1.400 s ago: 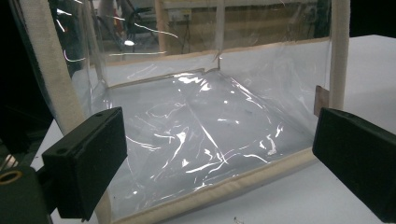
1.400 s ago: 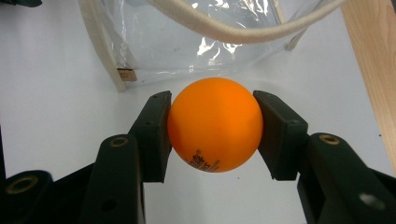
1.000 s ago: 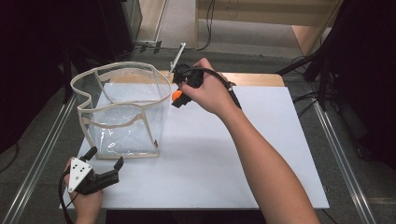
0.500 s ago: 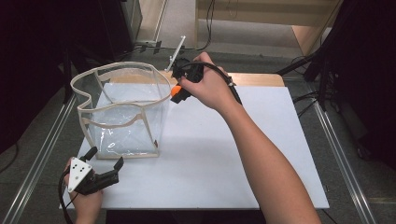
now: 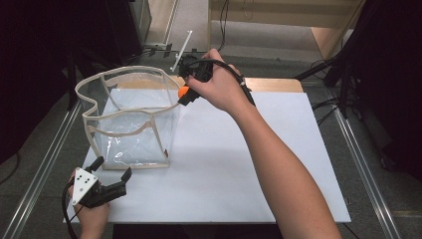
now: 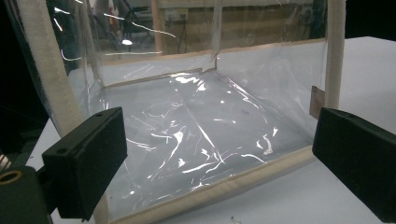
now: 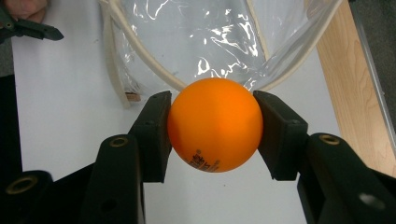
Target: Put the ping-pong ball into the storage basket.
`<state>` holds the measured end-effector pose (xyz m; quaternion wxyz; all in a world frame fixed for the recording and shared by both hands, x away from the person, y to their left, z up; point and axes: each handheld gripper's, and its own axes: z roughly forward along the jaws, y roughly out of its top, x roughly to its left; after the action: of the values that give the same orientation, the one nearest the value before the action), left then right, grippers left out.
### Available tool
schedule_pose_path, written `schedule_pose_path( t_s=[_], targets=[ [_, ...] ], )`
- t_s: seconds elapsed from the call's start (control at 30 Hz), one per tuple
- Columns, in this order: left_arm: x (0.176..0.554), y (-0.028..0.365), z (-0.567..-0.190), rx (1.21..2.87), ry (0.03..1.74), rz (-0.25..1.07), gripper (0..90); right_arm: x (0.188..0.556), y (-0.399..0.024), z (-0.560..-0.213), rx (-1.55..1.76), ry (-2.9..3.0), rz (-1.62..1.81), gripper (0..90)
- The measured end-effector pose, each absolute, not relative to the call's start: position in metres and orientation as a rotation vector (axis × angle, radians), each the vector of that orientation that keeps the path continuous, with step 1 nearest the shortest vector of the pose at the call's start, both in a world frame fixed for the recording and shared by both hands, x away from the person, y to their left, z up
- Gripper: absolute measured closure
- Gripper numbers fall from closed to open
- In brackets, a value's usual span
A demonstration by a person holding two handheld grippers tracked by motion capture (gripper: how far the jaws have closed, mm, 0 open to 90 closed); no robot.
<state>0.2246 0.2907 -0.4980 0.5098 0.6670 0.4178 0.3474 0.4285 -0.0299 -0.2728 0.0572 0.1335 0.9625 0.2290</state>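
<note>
Clamped on an orange ball (image 7: pixel 215 125), both pads of the right gripper (image 7: pixel 214 135) pressing its left and right flanks at about mid-height, printed lettering facing down toward the camera. Held in the air at the far right corner of a clear plastic bag (image 5: pixel 130 119), just at its cream fabric rim (image 7: pixel 140 56); from the high view, ball (image 5: pixel 183 91) touching or barely short of that rim, hard to say which. Seen along the jaws, open mouth of the bag lying straight ahead and below.

Likely light, hollow and stiff, a table-tennis sort of ball: smooth and round, so prone to squirt out of flat pads if squeezed off-centre. Best gripped as now, across the widest part, with modest pressure; probably bouncy once let go, so better released low inside the bag than from above.

Bag itself soft and floppy, thin film wrinkled and shiny, kept upright only by its stitched edging; apt to sag or slide on the white table sheet (image 5: pixel 239 164) if nudged at the rim.

Near left, left gripper (image 5: pixel 110 175) resting at the table's near edge with jaws spread wide and nothing between them, pointed at the bag's near lower edge (image 6: pixel 224 184) and close to it, not touching. Well placed for steadying that seam or a corner post should the bag shift.
</note>
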Motion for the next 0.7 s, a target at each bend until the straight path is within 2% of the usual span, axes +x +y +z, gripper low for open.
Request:
schedule_pose_path(
  t_s=[0.7],
  targets=[
    [0.225,0.291,-0.498,1.606,1.005,0.832,3.8,0.438,-0.015,-0.271,0.401,2.934,0.724,47.8]
  ],
)
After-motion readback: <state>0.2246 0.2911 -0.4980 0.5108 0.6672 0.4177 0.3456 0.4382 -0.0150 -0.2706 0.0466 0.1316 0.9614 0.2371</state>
